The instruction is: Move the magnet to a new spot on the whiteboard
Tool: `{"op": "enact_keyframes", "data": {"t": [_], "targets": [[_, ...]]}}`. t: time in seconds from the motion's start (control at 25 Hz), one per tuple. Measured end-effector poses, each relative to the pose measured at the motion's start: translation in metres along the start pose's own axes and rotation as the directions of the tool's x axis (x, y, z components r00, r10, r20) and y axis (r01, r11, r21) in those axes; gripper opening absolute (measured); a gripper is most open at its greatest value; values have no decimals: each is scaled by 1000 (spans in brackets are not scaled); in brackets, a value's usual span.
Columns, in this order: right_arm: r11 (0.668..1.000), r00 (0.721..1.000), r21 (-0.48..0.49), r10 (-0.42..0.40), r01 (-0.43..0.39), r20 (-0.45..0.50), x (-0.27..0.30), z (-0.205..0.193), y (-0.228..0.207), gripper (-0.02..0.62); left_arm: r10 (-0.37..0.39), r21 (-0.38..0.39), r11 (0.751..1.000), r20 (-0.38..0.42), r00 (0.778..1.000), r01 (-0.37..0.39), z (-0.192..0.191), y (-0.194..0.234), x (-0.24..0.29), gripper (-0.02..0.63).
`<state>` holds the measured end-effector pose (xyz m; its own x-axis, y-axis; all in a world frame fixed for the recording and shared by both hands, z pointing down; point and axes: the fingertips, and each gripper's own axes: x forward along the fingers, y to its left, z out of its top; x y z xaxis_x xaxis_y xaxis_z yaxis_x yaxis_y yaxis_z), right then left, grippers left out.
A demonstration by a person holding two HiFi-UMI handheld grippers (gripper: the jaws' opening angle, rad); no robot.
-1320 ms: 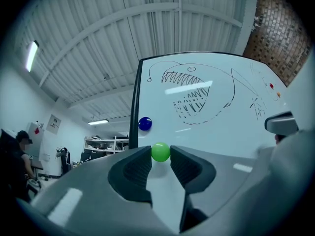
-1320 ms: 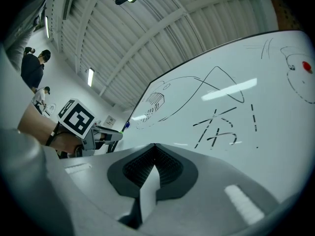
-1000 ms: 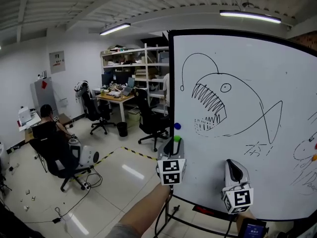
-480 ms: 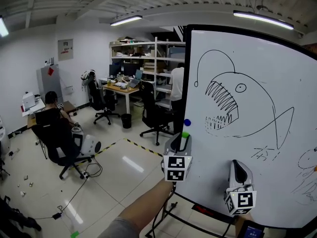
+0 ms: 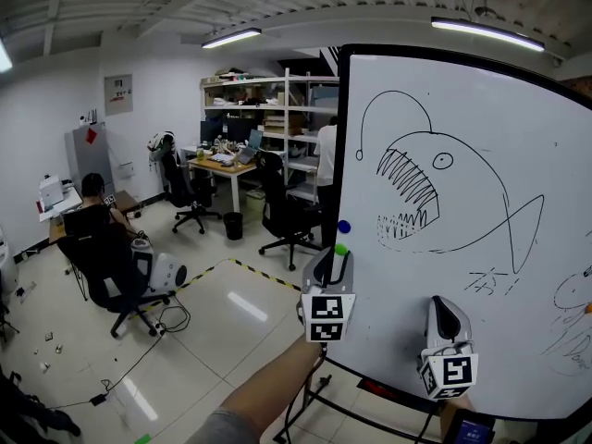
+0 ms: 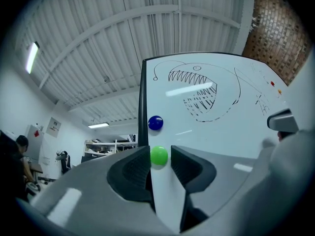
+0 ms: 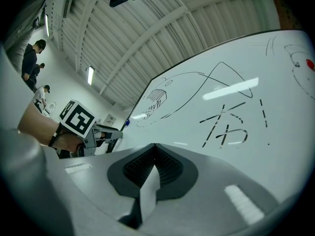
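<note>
**Two magnets near the board's left edge, grippers below**

The whiteboard (image 5: 481, 276) fills the right of the head view, with the room behind and to its left. Near the board's left edge the upper magnet (image 5: 344, 227) sits just above the lower magnet (image 5: 340, 249), and the fish drawing (image 5: 416, 188) lies to their right. The left gripper (image 5: 333, 259) reaches up from below. Its jaws have just been opening and stand either side of the lower magnet. The right gripper (image 5: 443, 314) is before the board's lower part, well to the right, jaws together on nothing, under the scribbled characters (image 5: 488, 280). Behind, a desk (image 5: 217, 169) stands before shelves (image 5: 268, 109), and a seated person (image 5: 92, 213) is far left
</note>
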<state>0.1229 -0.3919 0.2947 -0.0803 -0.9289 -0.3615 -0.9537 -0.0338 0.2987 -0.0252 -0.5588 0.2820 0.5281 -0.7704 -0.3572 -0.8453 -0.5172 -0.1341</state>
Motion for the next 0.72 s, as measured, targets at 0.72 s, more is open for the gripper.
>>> {"op": "enact_keyframes", "data": {"t": [0.72], "targets": [[986,987,-48,-163,163,-9,-106,15,-105,8,-262,-27,964,102,960,266,47,-199,-41,0]]}}
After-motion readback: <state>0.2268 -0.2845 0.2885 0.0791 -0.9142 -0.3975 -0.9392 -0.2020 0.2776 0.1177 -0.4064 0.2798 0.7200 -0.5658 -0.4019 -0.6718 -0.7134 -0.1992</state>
